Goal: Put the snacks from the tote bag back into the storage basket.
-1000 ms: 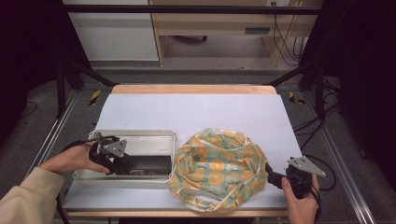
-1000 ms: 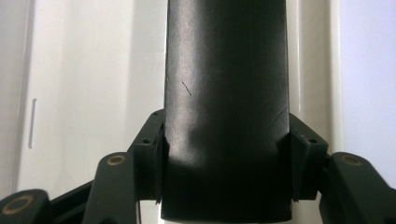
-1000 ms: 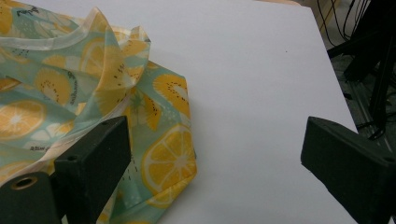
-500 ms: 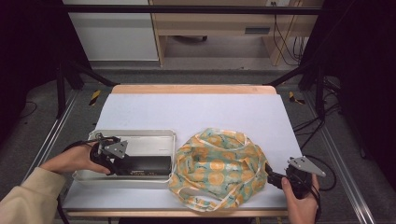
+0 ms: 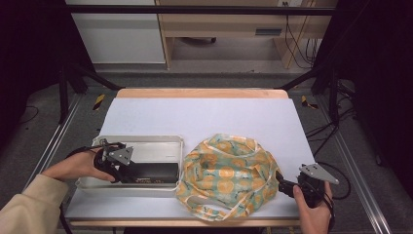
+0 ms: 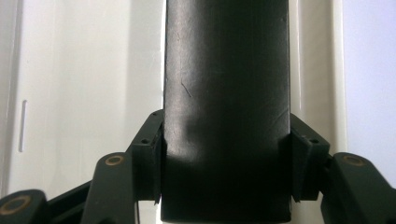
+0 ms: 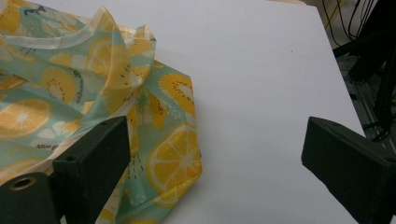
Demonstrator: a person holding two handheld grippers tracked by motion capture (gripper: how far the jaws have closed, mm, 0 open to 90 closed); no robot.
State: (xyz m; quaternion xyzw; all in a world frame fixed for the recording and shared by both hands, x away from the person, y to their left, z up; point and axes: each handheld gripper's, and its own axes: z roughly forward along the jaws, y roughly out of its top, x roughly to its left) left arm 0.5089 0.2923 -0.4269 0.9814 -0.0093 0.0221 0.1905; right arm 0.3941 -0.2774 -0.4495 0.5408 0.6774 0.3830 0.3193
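A flat black box lies inside a white tray at the front left of the table. My left gripper is shut on the near end of that black box, with a pad pressed on each long side. A crumpled bag with an orange-slice print sits right of the tray. My right gripper rests at the front right, beside the bag's right edge. Its jaws stand wide open, with the bag's corner lying by the left jaw and bare table between them.
The table has a white top with a wooden far edge. Dark metal frame legs and cables stand off both sides. Behind the table are a white cabinet and a wooden shelf.
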